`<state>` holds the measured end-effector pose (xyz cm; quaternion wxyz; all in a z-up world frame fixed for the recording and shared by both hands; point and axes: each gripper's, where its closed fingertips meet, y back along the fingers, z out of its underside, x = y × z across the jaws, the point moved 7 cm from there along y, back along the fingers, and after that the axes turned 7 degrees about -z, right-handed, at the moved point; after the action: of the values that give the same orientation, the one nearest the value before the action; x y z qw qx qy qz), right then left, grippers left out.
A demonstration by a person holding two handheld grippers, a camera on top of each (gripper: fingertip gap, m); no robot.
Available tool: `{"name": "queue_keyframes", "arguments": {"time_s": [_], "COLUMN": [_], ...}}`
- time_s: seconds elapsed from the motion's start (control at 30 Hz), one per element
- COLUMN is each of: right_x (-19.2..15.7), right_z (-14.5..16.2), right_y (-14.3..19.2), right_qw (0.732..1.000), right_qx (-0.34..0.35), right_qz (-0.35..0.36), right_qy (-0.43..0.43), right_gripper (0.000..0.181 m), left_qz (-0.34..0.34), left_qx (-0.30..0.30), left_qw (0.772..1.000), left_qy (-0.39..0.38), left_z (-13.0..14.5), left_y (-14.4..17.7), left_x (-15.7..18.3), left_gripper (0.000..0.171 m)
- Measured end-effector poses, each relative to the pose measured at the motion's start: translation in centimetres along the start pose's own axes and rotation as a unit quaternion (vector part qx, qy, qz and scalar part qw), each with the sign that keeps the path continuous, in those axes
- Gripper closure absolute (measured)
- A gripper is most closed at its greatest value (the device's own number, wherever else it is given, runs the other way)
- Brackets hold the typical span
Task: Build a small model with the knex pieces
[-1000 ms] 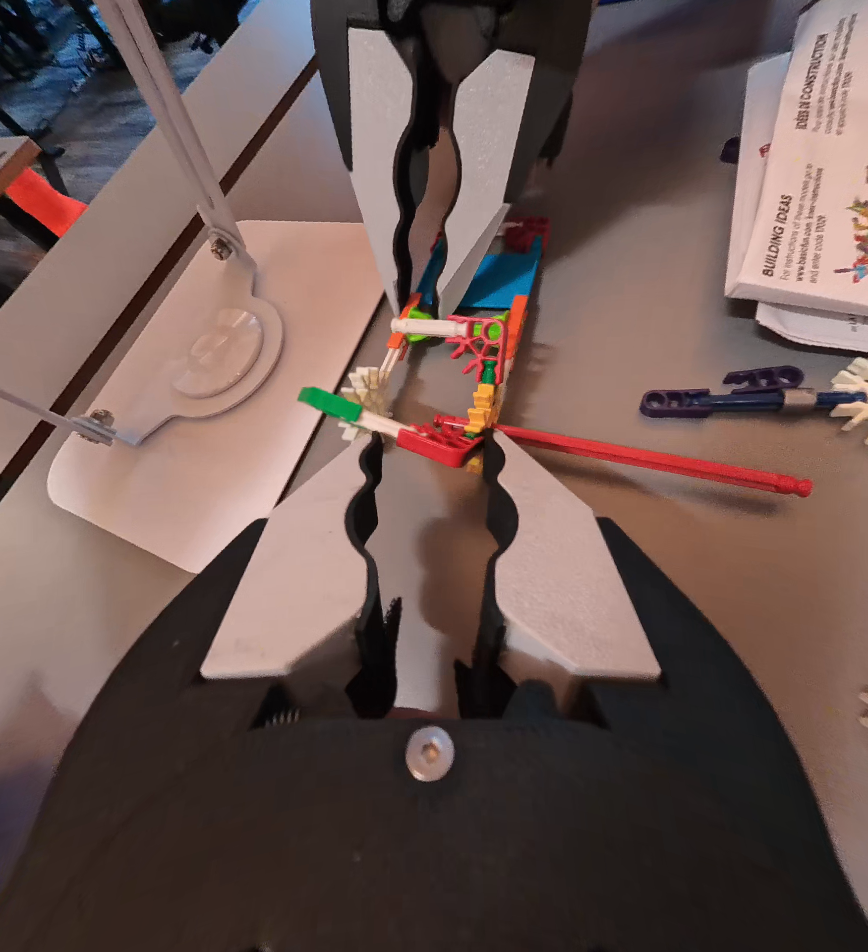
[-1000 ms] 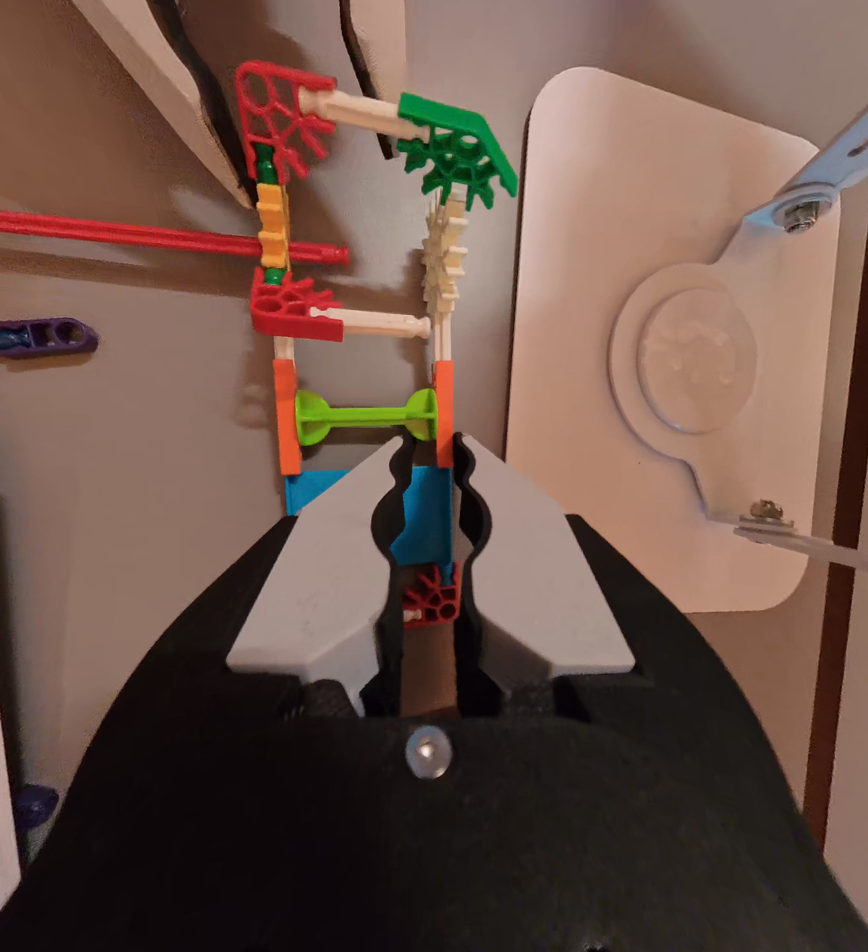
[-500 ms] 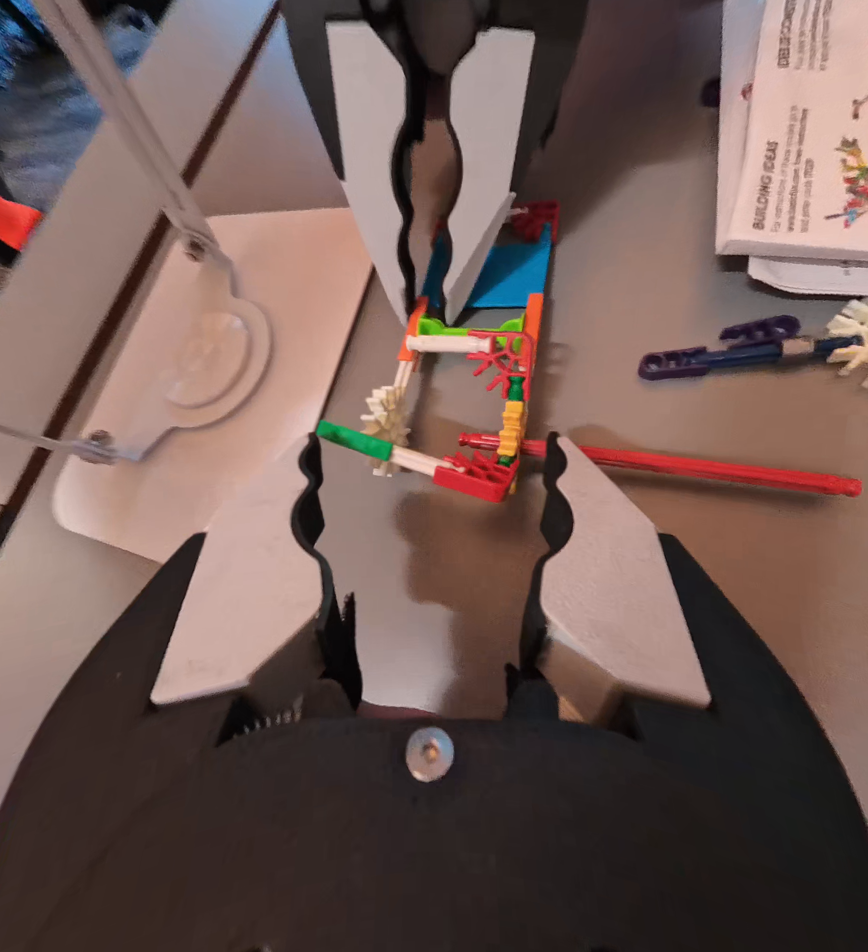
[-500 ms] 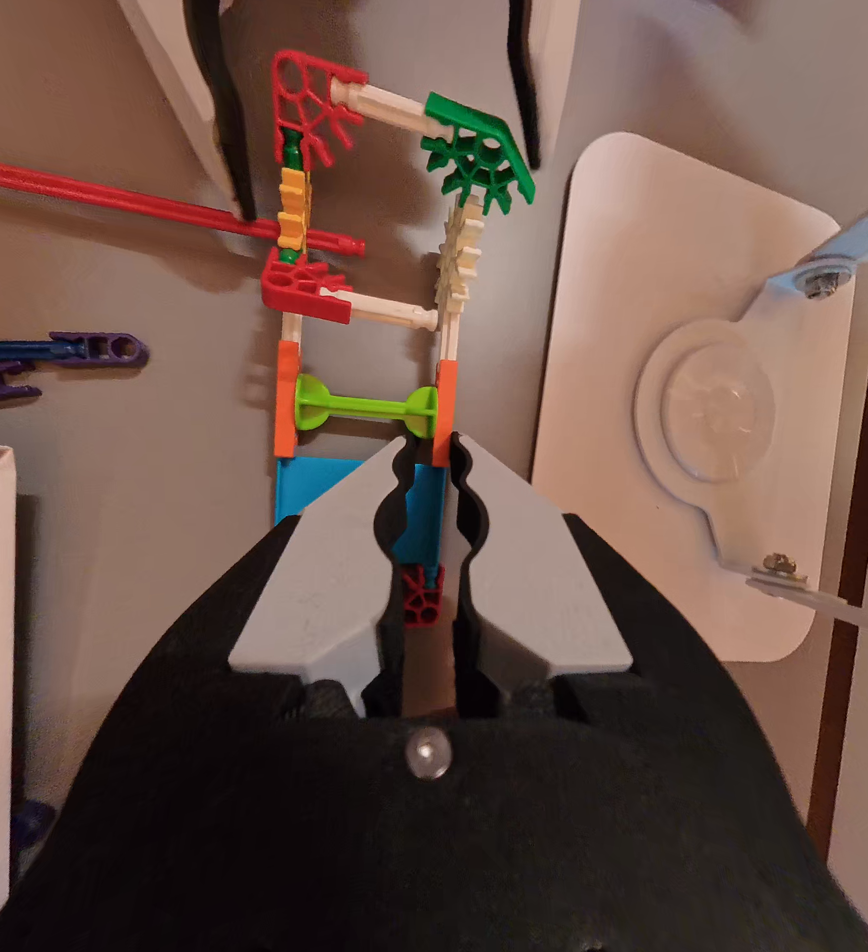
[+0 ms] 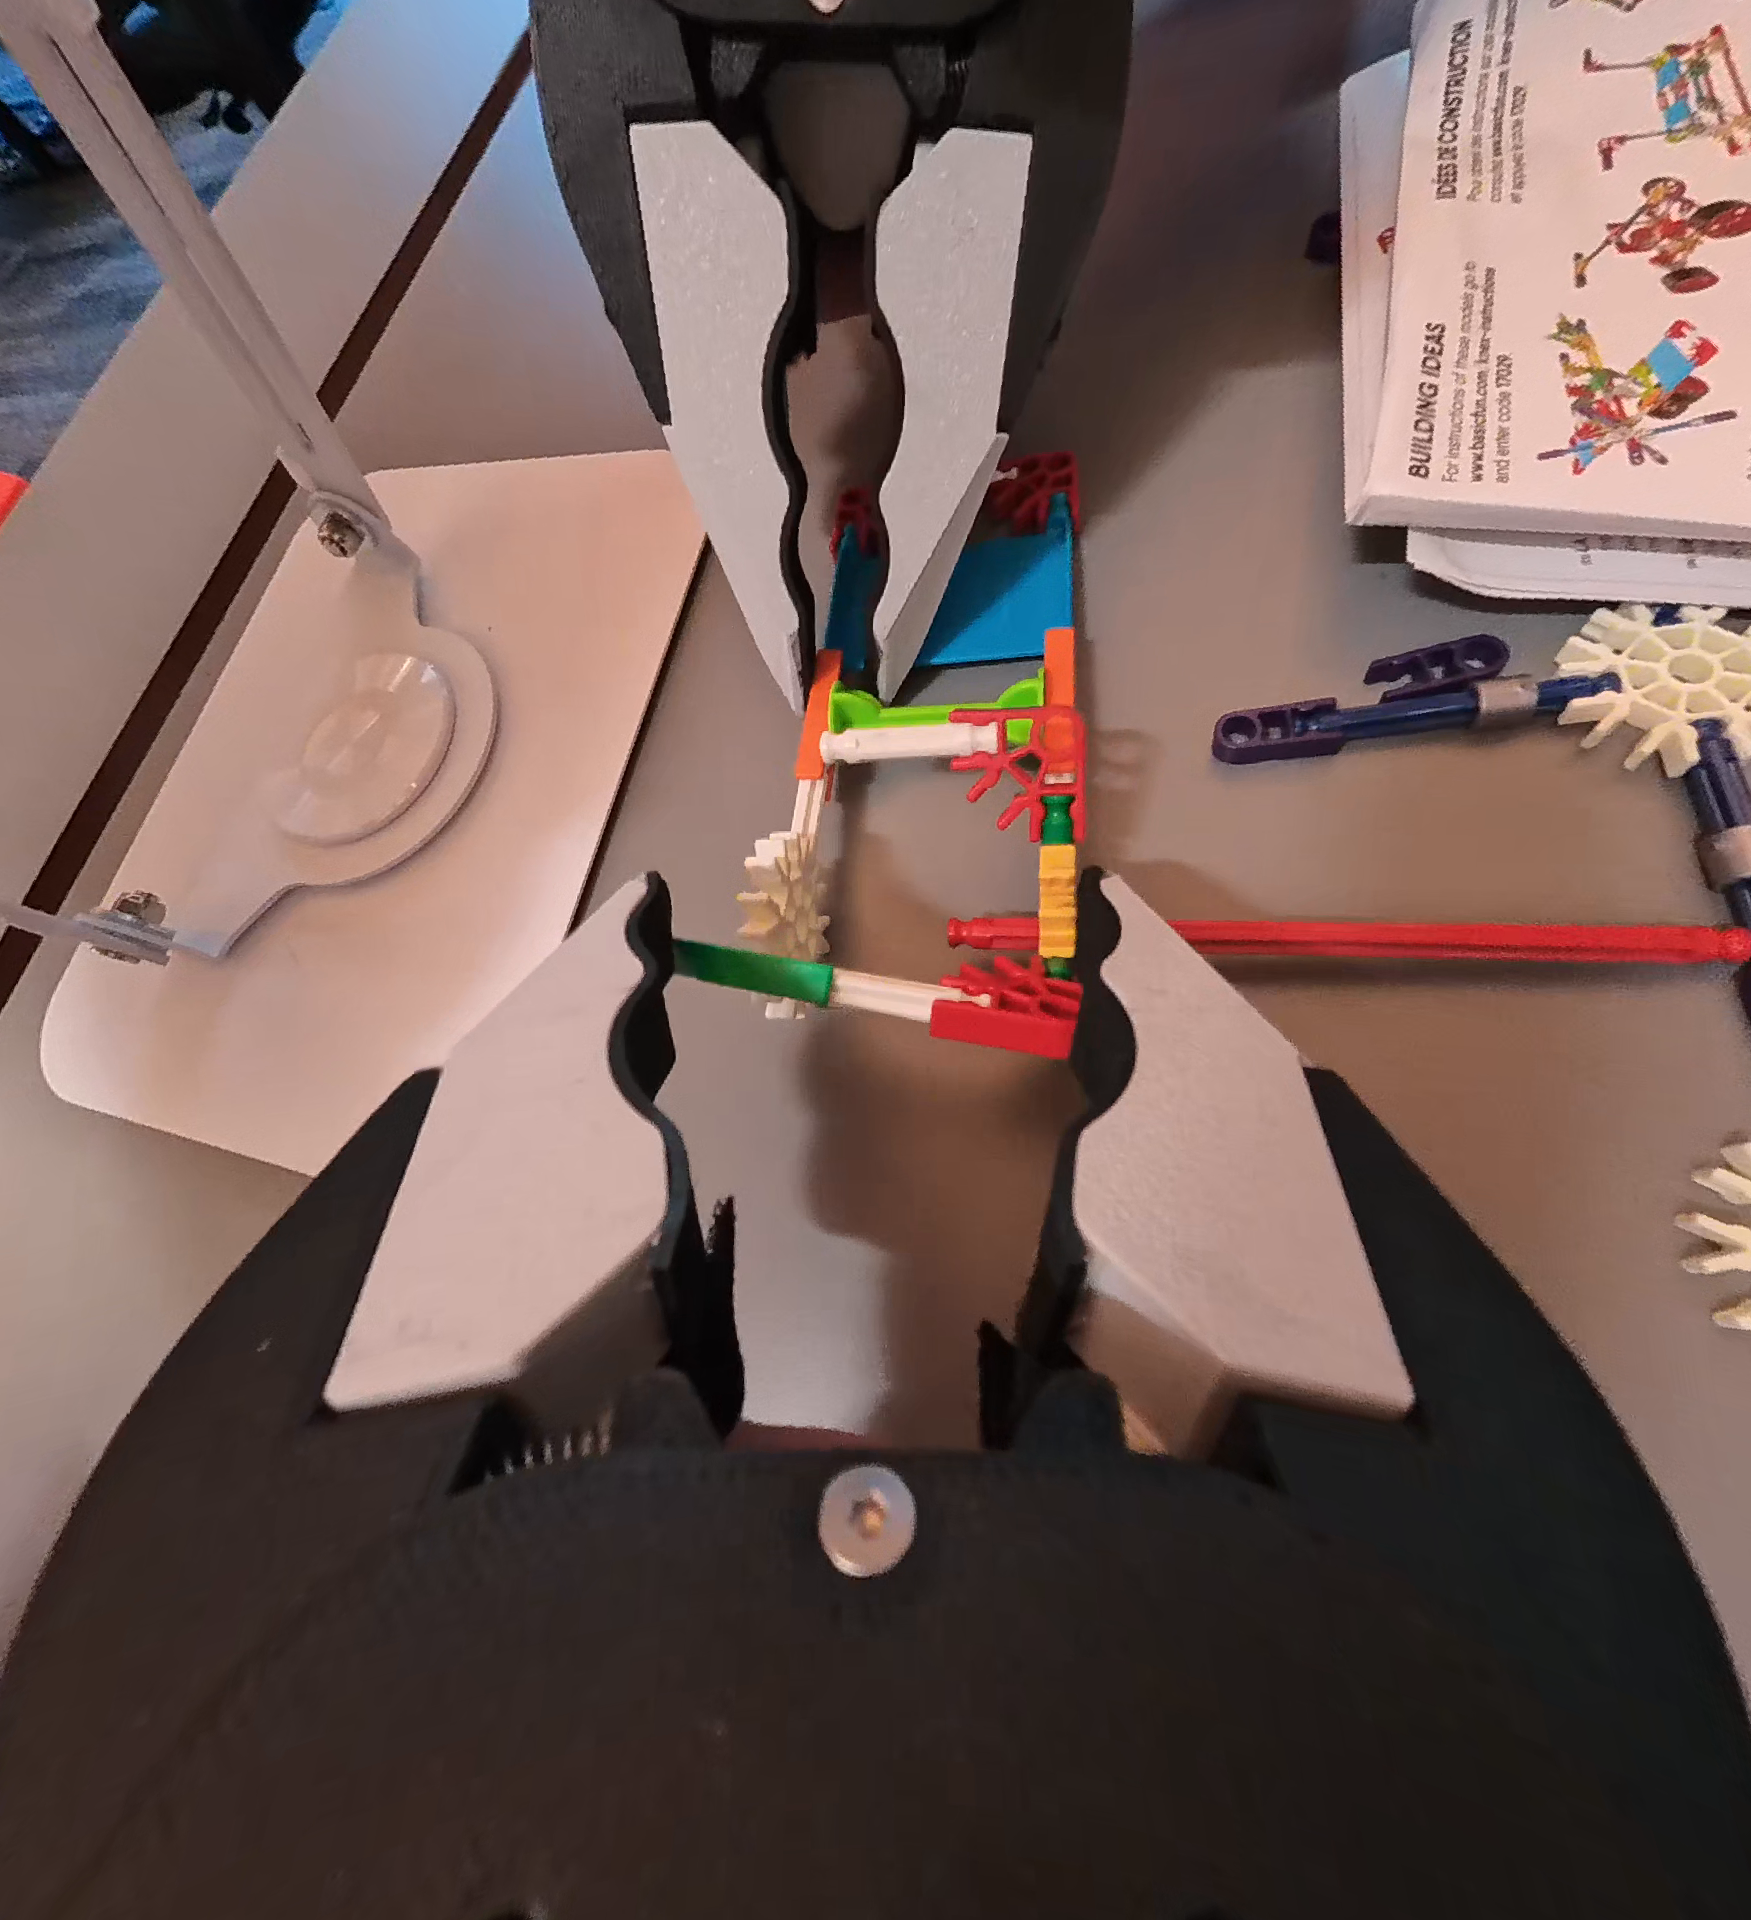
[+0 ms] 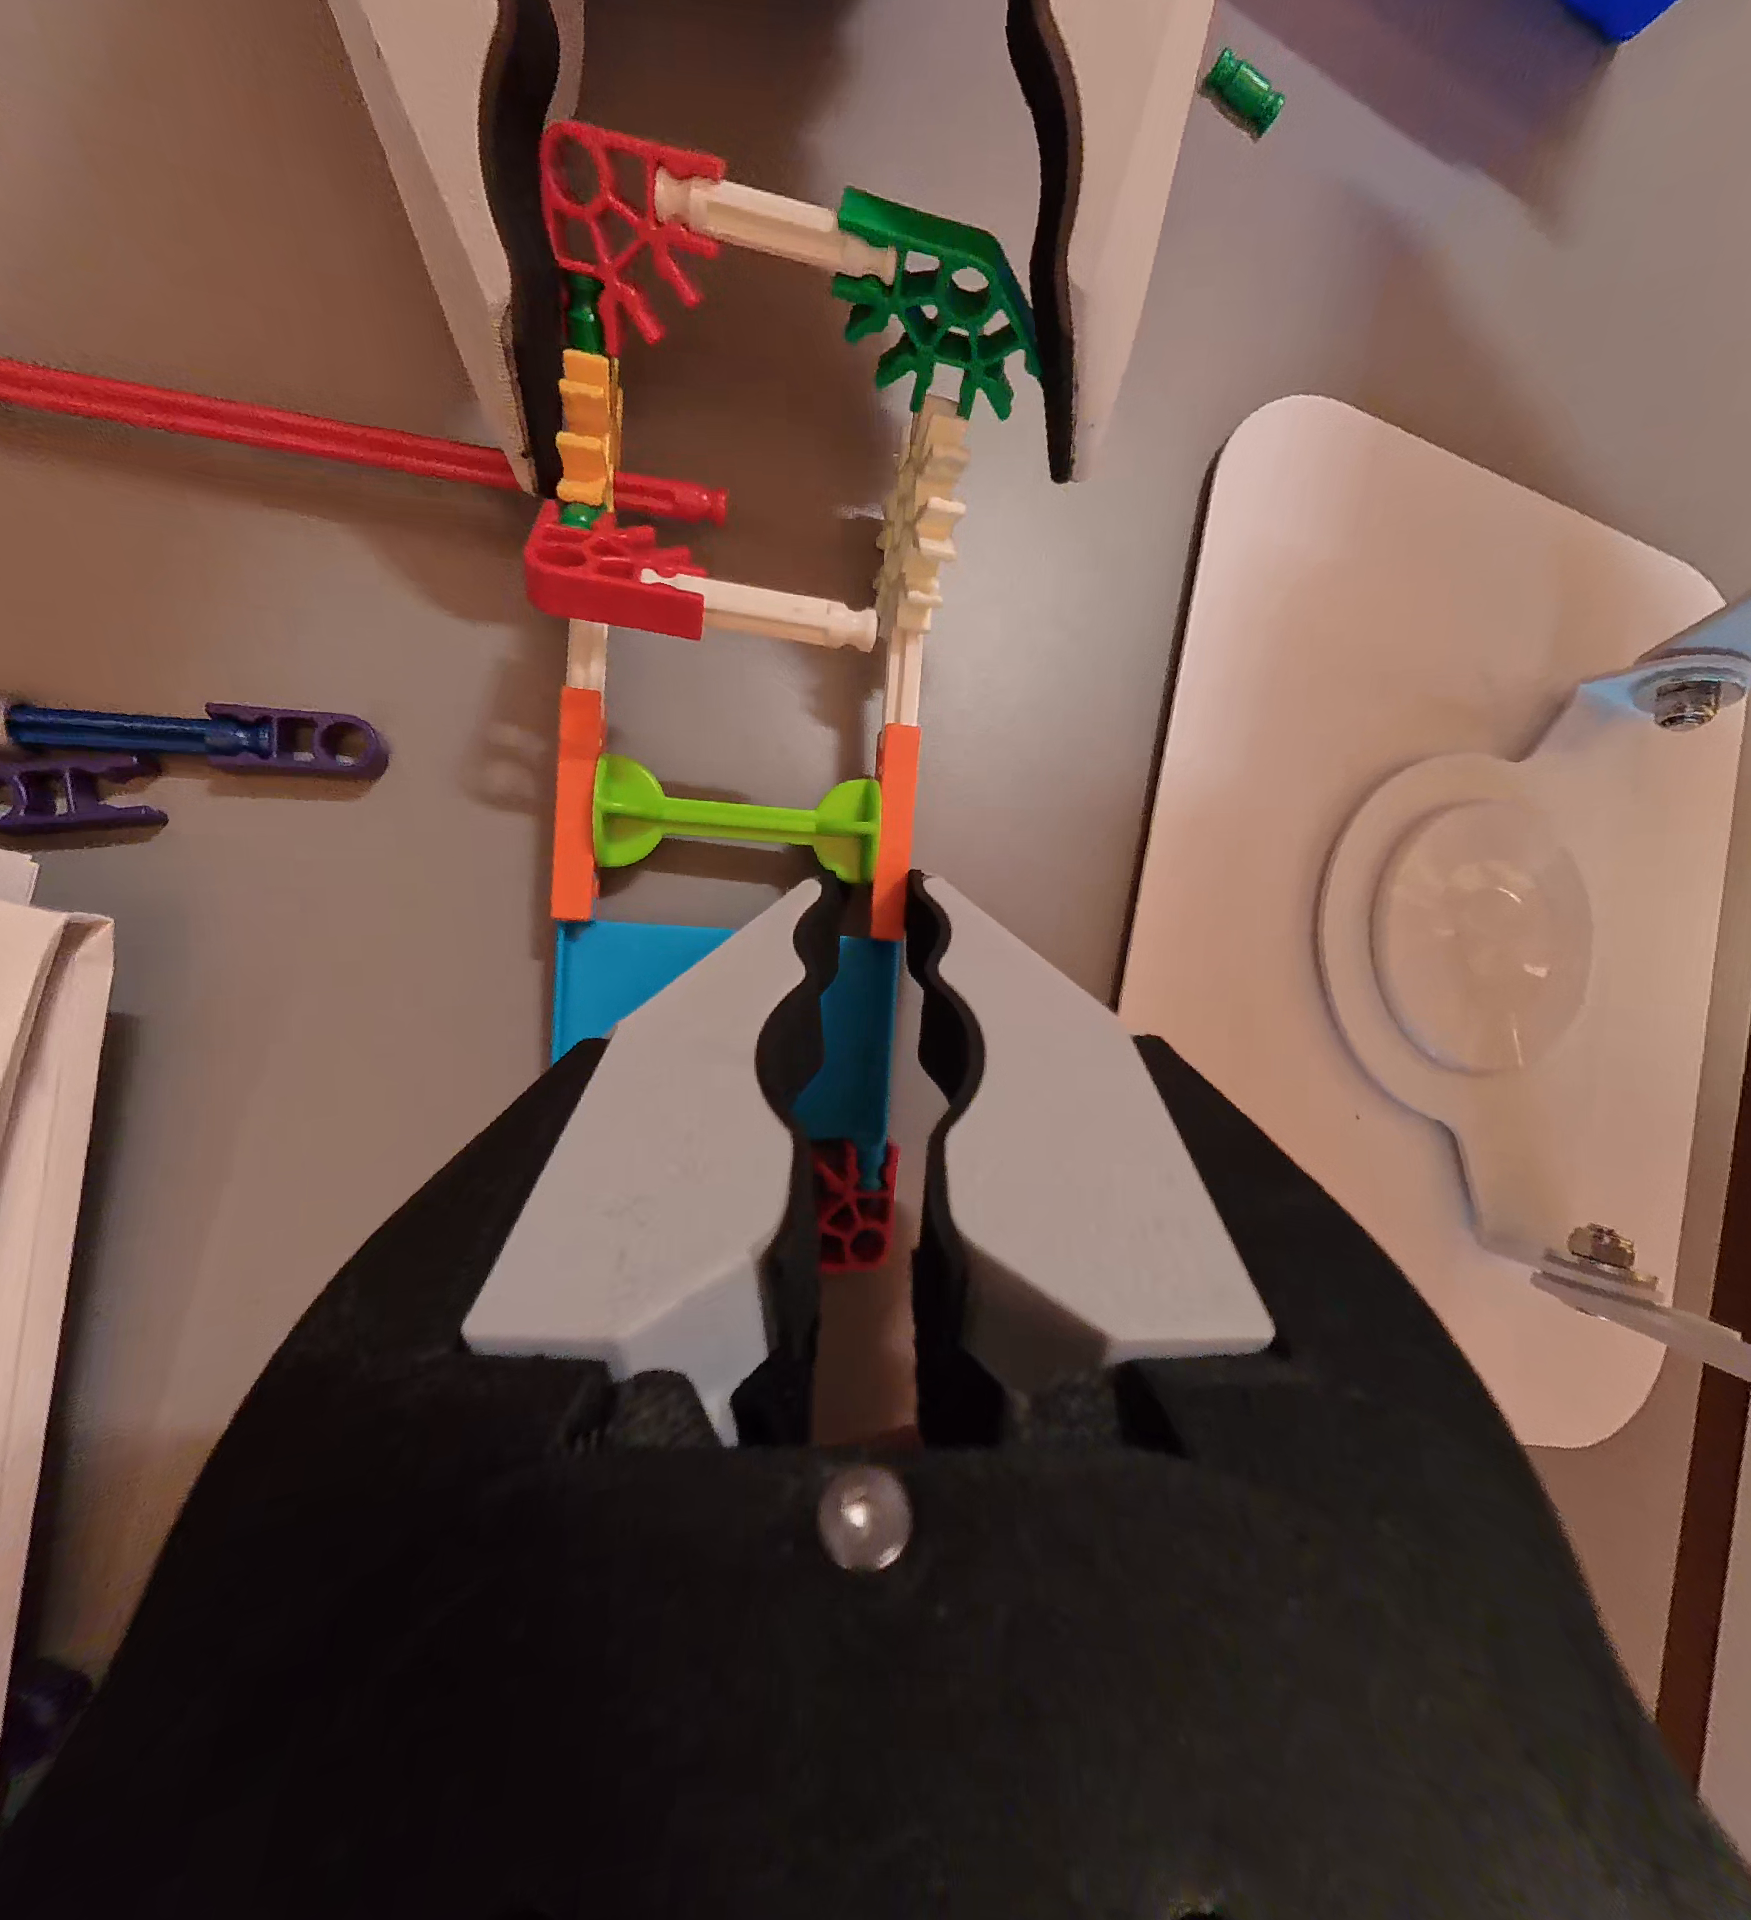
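In the left wrist view, the left gripper (image 5: 876, 966) has its jaws wide open around the near end of a small toy frame (image 5: 938, 831) made of coloured plastic rods and connectors, which lies flat on the grey tabletop (image 5: 1318, 1091). The green corner piece (image 5: 746, 971) is just beside the left finger and the red corner piece (image 5: 1011, 1013) is just beside the right finger; whether they touch I cannot tell. A long red rod (image 5: 1422, 940) goes from the frame to the right. Across the frame, the right gripper (image 5: 840, 665) pinches its far side. Paper booklets (image 5: 1598, 270) lie at the upper right, a white base plate (image 5: 331, 790) at the left.

In the right wrist view, the right gripper (image 6: 866, 914) has its jaws nearly closed on the right rail of the toy frame (image 6: 736, 665), at the orange piece (image 6: 892, 842) and the blue panel (image 6: 850, 1029). The left gripper (image 6: 788, 457) stands open around the far end. A small green peg (image 6: 1240, 88) lies apart at the top
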<state>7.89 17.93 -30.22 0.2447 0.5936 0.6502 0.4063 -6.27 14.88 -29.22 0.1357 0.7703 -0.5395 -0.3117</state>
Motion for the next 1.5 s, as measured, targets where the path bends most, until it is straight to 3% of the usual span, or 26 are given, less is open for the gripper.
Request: {"name": "queue_keyframes", "arguments": {"time_s": [0.5,0.67,0.77,1.03,1.33,1.4,1.5], "right_x": [0.0,0.0,0.0,0.0,0.0,0.2,0.1], "right_z": [0.0,0.0,0.0,0.0,0.0,0.1,0.1], "right_y": [0.1,0.1,0.1,0.1,0.1,0.1,0.1], "right_qw": [1.0,1.0,1.0,1.0,1.0,1.0,1.0], "right_qx": [-0.005,-0.005,-0.005,-0.004,-0.006,-0.007,-0.006], "right_qz": [0.0,0.001,0.001,0.001,0.004,0.009,0.007], "right_qy": [-0.004,-0.001,-0.002,-0.003,-0.002,-0.006,-0.005], "right_gripper": [0.172,0.171,0.172,0.172,0.172,0.171,0.171], "left_qz": [-0.057,-0.065,-0.05,-0.015,-0.063,-0.082,-0.083], "left_qx": [-0.063,-0.063,-0.057,-0.031,-0.027,-0.026,-0.026], "left_qw": [0.996,0.996,0.997,0.997,0.997,0.996,0.996], "left_qy": [-0.003,0.012,0.034,0.067,0.029,0.01,0.018], "left_z": [-0.2,0.0,0.3,0.9,0.7,0.7,0.6], "left_y": [0.5,1.1,1.1,0.7,1.0,1.2,1.1], "left_x": [0.4,-0.2,-0.4,-0.4,0.1,0.1,0.1], "left_gripper": [0.1,0.083,0.082,0.094,0.095,0.109,0.104]}}
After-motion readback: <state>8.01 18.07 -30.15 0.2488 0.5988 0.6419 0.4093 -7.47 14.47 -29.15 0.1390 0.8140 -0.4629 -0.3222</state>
